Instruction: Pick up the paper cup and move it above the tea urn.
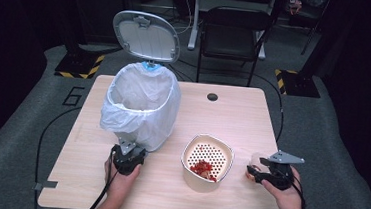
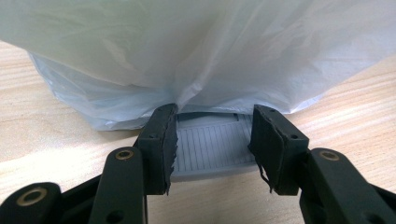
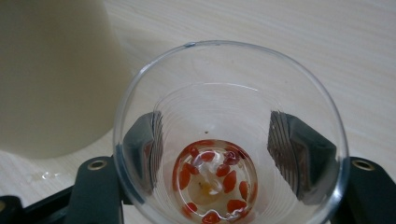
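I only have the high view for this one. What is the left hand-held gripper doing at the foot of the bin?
Observer: In the left gripper view, the left hand-held gripper has its jaws on either side of a grey ribbed pedal, with the pads against its edges, just under the white bag.
Reviewer: And what is at the right hand-held gripper?
Observer: A clear cup stands between its jaws. I cannot tell whether the pads press on it.
Reviewer: Is the cup empty?
Observer: No, a few red berries sit at its bottom.
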`<state>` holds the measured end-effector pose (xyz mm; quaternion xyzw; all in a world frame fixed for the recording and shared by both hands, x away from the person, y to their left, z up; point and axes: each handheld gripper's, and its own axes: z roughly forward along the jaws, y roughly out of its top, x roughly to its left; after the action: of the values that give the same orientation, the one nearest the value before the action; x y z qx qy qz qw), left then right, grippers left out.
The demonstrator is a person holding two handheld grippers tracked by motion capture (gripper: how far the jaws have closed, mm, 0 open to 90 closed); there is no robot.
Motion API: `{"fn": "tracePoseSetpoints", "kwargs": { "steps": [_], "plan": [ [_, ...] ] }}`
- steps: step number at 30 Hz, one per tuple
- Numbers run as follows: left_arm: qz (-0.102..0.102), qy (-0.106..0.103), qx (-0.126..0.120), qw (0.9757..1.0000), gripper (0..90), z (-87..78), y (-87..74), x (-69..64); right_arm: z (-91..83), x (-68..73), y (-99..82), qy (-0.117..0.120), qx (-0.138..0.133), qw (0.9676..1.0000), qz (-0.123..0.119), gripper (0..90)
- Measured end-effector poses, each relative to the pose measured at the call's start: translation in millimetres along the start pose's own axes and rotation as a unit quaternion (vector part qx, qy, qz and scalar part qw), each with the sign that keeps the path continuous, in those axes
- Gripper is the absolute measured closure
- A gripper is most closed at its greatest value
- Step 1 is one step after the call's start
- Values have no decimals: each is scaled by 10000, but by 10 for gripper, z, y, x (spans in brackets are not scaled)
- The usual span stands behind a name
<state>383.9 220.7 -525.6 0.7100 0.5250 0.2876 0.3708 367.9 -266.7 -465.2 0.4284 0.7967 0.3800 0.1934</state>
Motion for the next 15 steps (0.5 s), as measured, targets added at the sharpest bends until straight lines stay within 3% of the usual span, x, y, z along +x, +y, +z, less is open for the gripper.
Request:
{"fn": "tracePoseSetpoints", "kwargs": {
  "steps": [3,4,6,9,10,11,12,13,15],
  "plan": [
    [4,3,-8,10000,508,1,-1,0,-21,-3,104,5,-76,10000,-51,359],
    [4,4,-6,10000,508,1,-1,0,-39,-11,215,45,-121,9998,-148,359],
    [-131,-107,13,9999,509,6,-5,-14,-49,-17,324,98,-182,9995,-239,359],
    [-147,-105,-9,9998,508,9,-6,-16,-53,-18,480,210,-281,9987,-362,359],
    [-3,-3,-7,10000,508,0,-1,-1,-51,-14,541,209,-314,9983,-437,360],
    [-19,-20,-4,10000,508,1,-1,-1,-49,-10,591,216,-311,9981,-495,360],
    [-161,-111,-6,9998,508,10,-6,-16,-45,-8,626,228,-336,9977,-536,360],
    [-6,-11,1,10000,509,0,0,0,-38,-3,671,250,-368,9974,-568,361],
    [3,-1,0,10000,509,0,0,1,-21,0,759,243,-361,9969,-652,362]
  ]
}}
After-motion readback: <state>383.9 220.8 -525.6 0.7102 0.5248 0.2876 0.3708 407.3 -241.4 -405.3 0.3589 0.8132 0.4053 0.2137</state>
